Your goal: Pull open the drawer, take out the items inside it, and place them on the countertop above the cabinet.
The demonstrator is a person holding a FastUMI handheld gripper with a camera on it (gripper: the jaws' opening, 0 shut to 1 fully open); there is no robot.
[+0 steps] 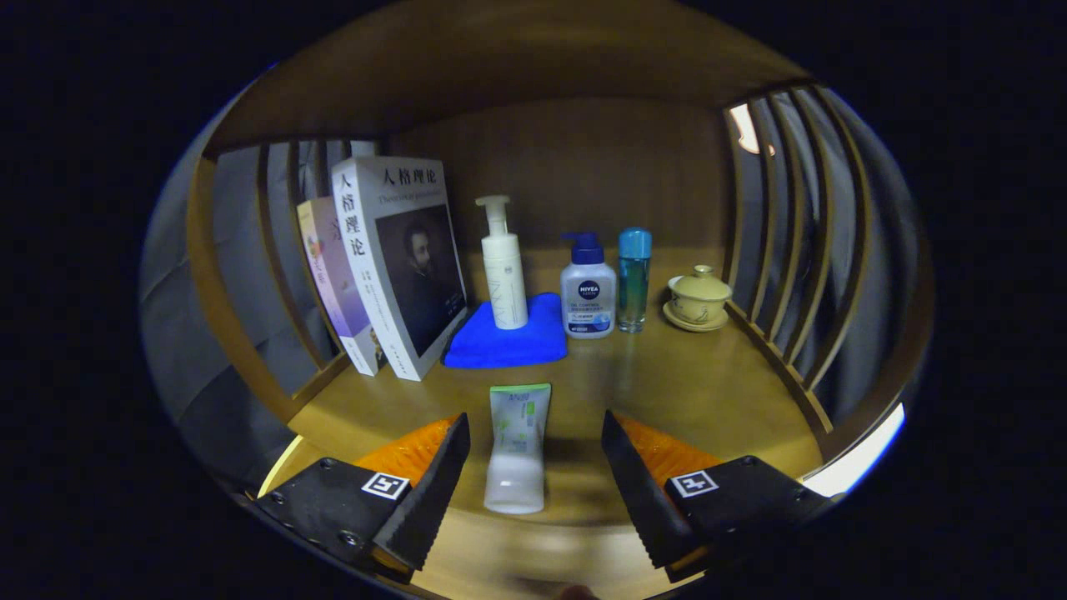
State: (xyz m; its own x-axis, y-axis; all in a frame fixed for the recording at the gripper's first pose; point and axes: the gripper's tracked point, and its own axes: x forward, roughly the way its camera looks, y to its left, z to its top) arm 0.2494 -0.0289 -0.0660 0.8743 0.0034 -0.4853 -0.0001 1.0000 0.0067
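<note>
- Gripper (533,467) fingers spread wide, gripping nothing; tube (518,446) lies between them on the countertop (683,392)
- Beyond them: blue cloth (504,343) under a pump bottle (503,267); books (392,267) alongside

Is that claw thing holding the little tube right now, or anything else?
Nothing is held. The gripper is open, and the tube lies flat on the wooden countertop between its fingers, with a gap on each side.

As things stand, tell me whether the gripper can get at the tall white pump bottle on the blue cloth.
Probably yes. The gripper has its jaws open, but the tube lies between them, so it must lift past that. Beyond it, bare countertop leads to the pump bottle on the blue cloth.
</note>
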